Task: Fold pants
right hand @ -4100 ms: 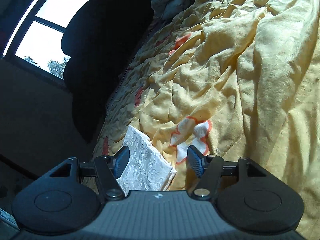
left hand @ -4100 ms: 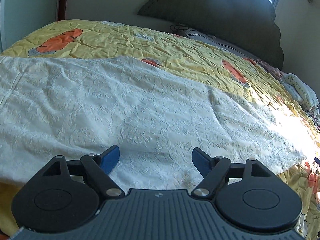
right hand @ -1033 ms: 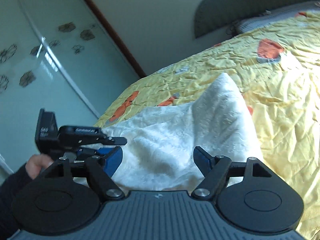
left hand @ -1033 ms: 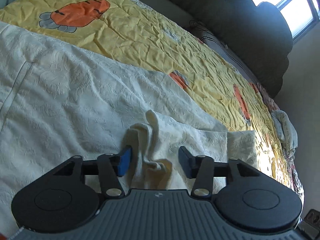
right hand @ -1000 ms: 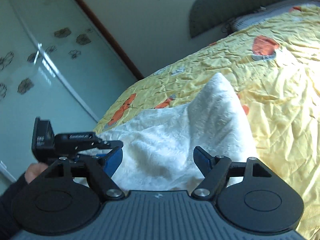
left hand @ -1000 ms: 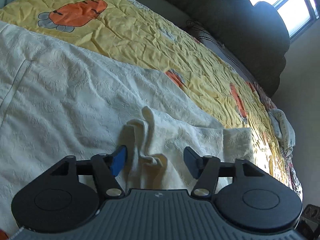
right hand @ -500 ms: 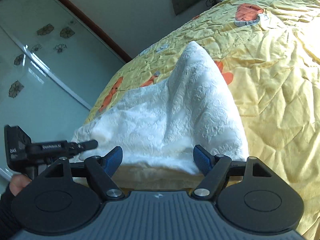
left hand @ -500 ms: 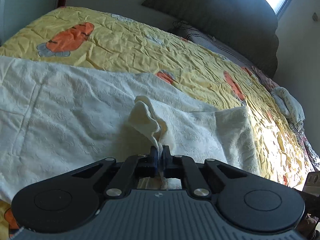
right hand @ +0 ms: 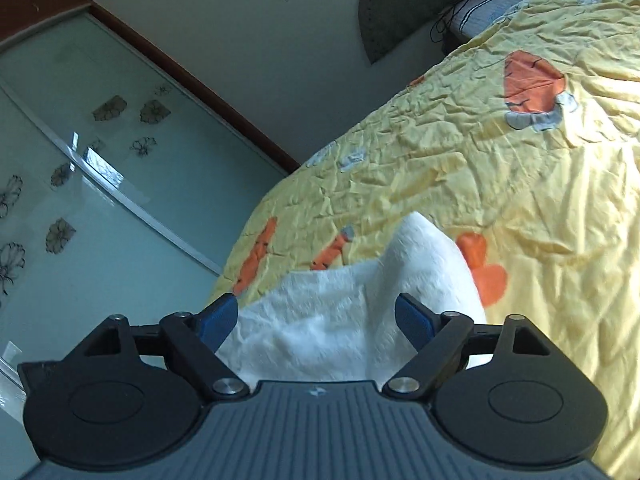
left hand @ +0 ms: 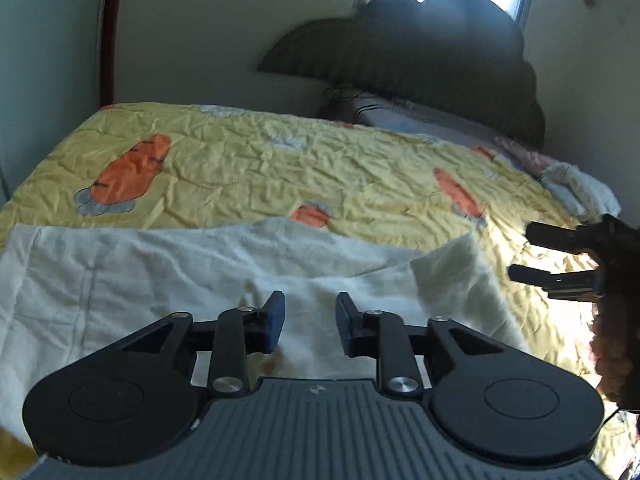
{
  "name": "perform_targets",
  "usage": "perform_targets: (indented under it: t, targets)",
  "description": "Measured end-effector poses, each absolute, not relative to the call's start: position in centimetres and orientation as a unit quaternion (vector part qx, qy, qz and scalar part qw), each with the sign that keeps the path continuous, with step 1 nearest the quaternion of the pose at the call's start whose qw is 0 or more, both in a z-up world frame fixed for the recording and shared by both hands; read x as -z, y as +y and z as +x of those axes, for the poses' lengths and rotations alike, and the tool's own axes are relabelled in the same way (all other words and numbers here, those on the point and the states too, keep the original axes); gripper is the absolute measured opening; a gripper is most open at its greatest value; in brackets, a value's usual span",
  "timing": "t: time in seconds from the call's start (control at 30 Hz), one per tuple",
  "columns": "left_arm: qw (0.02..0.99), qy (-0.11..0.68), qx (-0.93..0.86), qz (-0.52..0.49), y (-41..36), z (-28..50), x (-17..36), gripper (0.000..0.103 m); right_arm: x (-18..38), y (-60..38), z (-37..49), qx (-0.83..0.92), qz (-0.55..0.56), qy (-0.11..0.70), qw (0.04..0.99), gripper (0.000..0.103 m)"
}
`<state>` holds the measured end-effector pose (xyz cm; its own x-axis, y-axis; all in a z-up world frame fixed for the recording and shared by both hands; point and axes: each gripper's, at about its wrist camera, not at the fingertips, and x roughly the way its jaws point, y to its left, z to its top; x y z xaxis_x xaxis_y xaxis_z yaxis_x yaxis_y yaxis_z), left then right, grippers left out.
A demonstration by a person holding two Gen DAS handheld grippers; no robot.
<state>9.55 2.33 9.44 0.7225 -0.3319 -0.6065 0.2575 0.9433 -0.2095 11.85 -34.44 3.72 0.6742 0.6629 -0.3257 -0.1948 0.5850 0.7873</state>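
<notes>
The white textured pants [left hand: 160,272] lie across the near side of a yellow carrot-print bedspread [left hand: 300,168], with one leg end folded back over the rest [left hand: 452,280]. My left gripper [left hand: 310,322] is open just above the pants and holds nothing. My right gripper [right hand: 316,320] is open above the folded white cloth [right hand: 360,304] and is empty. The right gripper also shows in the left wrist view [left hand: 560,260] at the right edge, fingers apart over the bedspread.
A dark padded headboard [left hand: 420,60] and a window stand at the far end of the bed. A bundle of light cloth [left hand: 580,192] lies at the bed's far right. A glass sliding door with flower decals [right hand: 80,200] stands left of the bed.
My left gripper was shut on a pinched bunch of the pants half a second ago; it has opened and the cloth has dropped flat. The right gripper has drawn back, staying open.
</notes>
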Motion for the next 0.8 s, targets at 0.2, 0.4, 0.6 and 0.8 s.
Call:
perform_targets:
  t: [0.2, 0.4, 0.6, 0.8]
  targets:
    - [0.906, 0.399, 0.141, -0.034, -1.4, 14.7, -3.3, 0.050, 1.1, -33.1, 20.2, -0.217, 0.438, 0.408, 0.771, 0.087]
    - [0.918, 0.369, 0.144, 0.007, -2.0, 13.7, -1.0, 0.053, 4.7, -35.9, 20.7, -0.208, 0.518, 0.382, 0.737, 0.080]
    - [0.919, 0.364, 0.145, -0.051, 0.0, 11.0, -3.0, 0.052, 2.0, -35.9, 14.9, -0.249, 0.519, 0.337, 0.745, 0.082]
    - [0.906, 0.369, 0.204, -0.042, -0.1, 6.5, -2.2, 0.056, 3.3, -35.8, 6.6, -0.292, 0.535, 0.344, 0.714, 0.085]
